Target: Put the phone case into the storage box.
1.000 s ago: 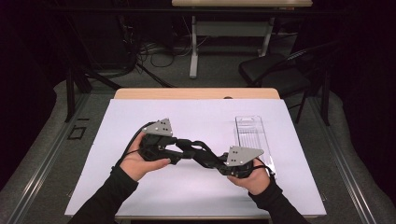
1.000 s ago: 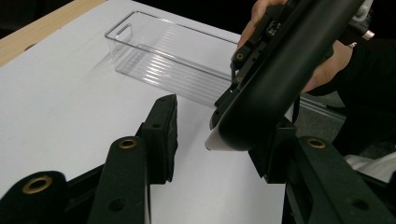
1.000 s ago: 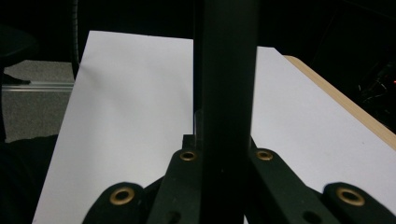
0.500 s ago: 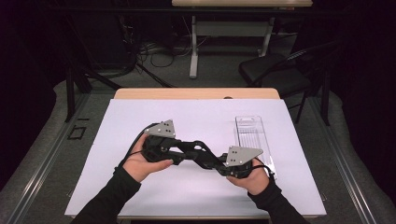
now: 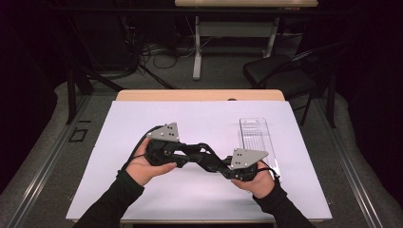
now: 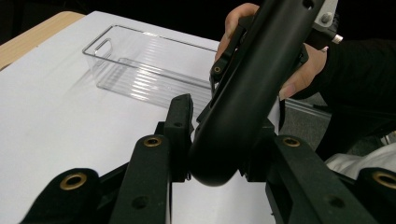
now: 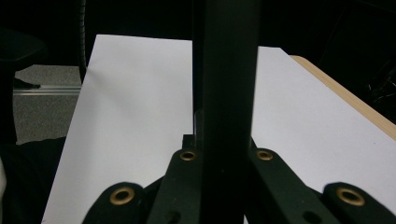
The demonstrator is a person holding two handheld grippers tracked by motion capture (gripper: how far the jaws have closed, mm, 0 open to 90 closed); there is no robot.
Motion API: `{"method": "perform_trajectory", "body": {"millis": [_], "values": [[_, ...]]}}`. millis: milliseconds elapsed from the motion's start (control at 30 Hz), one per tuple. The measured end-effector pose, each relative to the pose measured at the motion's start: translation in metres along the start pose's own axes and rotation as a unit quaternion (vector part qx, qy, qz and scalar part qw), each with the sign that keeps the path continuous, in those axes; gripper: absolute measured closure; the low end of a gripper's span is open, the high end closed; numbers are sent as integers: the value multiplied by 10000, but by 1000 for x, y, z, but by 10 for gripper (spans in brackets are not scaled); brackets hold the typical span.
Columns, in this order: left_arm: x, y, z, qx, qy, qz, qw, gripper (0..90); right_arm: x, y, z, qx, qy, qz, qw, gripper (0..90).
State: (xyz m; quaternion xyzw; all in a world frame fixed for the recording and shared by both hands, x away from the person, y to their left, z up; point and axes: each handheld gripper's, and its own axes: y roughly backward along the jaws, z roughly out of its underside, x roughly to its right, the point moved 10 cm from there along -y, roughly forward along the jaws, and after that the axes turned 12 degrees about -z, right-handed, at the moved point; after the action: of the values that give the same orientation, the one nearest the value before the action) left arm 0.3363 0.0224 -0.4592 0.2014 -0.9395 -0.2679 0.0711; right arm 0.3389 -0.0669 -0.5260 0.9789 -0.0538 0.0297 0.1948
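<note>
Black curved bar [image 5: 202, 153] sits between the two grippers, raised just above the middle of the white sheet [image 5: 190, 118], near its 6 o'clock edge in the high view.

We find the left gripper [image 5: 187, 153] pointing toward 3 o'clock. Its jaws have just been closing, and in the left gripper view they press from both sides on the rounded end of the bar [image 6: 252, 70]. From that end the bar rises toward 1 o'clock, up to the right hand [image 6: 299, 70].

We find the right gripper [image 5: 214, 164] pointing toward 9 o'clock, so the two sets of jaws face each other. In the right gripper view its jaws are clamped against the bar [image 7: 226, 70], which stands upright at 12 o'clock between them.

The left hand [image 5: 147, 168] holds its gripper at 8 o'clock from the bar. The right hand [image 5: 259, 180] holds its gripper at 4 o'clock from it.

Outward from the grippers, we note a clear plastic tray [image 5: 254, 124] on the sheet at 1 o'clock from the right gripper, near it but apart. It lies lengthwise from 12 to 6 o'clock. In the left gripper view the tray [image 6: 107, 39] lies at 11 o'clock, with a handle cut-out in its near end wall.

The sheet covers the wooden table [image 5: 199, 95], whose edge shows bare at 12 o'clock. A dark chair [image 5: 275, 71] stands on the floor beyond, at 1 o'clock
</note>
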Motion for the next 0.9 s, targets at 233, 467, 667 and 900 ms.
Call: {"method": "perform_trajectory", "body": {"millis": [233,467,667,900], "values": [[-1,0,1,-15,-17,27,10000,718,1,-1,1,-28,-9,2,10000,884],[-1,-1,1,-14,10,55,10000,740,1,-1,2,-60,-23,0,10000,883],[-1,0,2,-22,-10,81,10000,771,0,-1,2,-68,-28,-12,10000,880],[-1,0,2,-33,-52,67,10000,789,0,-1,2,-60,-39,-17,10000,878]]}}
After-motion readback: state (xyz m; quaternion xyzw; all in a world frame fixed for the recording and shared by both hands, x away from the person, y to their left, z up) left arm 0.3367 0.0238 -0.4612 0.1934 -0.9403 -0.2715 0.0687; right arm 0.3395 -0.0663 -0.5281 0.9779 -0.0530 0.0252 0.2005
